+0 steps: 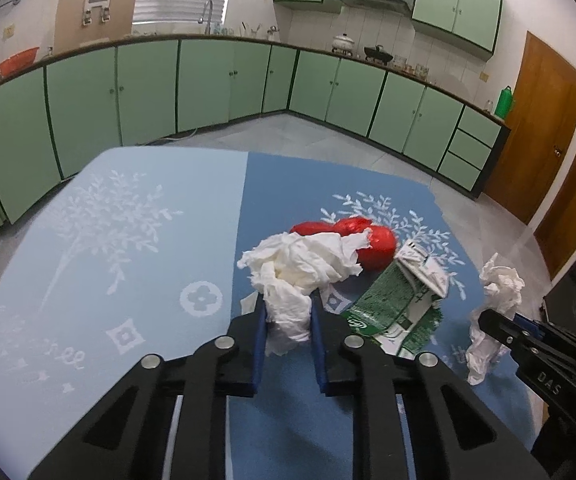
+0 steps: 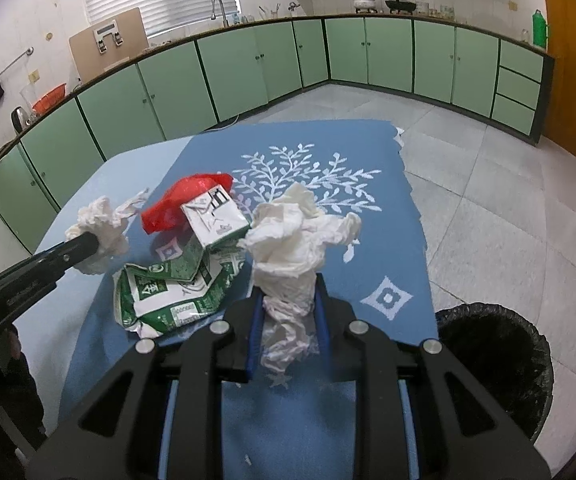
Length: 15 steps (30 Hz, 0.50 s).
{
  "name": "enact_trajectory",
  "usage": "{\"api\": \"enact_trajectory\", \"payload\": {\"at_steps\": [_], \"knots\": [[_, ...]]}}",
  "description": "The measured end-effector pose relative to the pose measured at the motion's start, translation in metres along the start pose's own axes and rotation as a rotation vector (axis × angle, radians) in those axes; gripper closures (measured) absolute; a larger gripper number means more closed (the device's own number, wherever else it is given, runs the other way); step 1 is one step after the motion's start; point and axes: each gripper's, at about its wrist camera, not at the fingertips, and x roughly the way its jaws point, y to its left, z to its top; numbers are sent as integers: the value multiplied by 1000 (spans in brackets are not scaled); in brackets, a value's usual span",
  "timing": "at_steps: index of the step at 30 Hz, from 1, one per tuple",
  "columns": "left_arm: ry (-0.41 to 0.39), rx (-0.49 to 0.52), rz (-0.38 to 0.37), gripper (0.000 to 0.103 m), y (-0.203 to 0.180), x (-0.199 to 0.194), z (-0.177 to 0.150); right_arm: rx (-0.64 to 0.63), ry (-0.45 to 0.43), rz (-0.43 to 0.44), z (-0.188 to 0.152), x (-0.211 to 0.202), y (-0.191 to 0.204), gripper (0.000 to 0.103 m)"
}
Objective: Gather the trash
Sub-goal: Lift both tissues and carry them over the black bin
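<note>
Left tongs (image 1: pixel 288 312) clamp one crumpled white tissue (image 1: pixel 299 268), lifted off the surface (image 1: pixel 128 240); right tongs (image 2: pixel 286 300) clamp a second tissue (image 2: pixel 295 236), likely for carrying both at once to the black-lined bin (image 2: pixel 499 360) just right of the surface. Remaining there: one crushed green carton (image 2: pixel 176 288), one red wrapper (image 2: pixel 176 200). Count: two tissues, two tongs, one bin.

- The tissue (image 1: pixel 295 276) covers part of the red bag (image 1: pixel 371 246) and the left gripper's (image 1: pixel 288 320) fingertips.
- The bin (image 2: pixel 499 364) is cut off by the lens edge.
- Carton (image 2: pixel 172 292) print is too small to read.
</note>
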Motion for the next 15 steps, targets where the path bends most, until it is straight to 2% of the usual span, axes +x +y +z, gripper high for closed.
{"api": "enact_trajectory", "payload": {"at_steps": [9, 15], "knots": [[-45, 14, -31, 84, -16, -38, -1, -1, -44, 13, 4, -32, -1, 81], [-63, 42, -68, 84, -41, -54, -5, 10, -74, 10, -1, -56, -11, 81]]}}
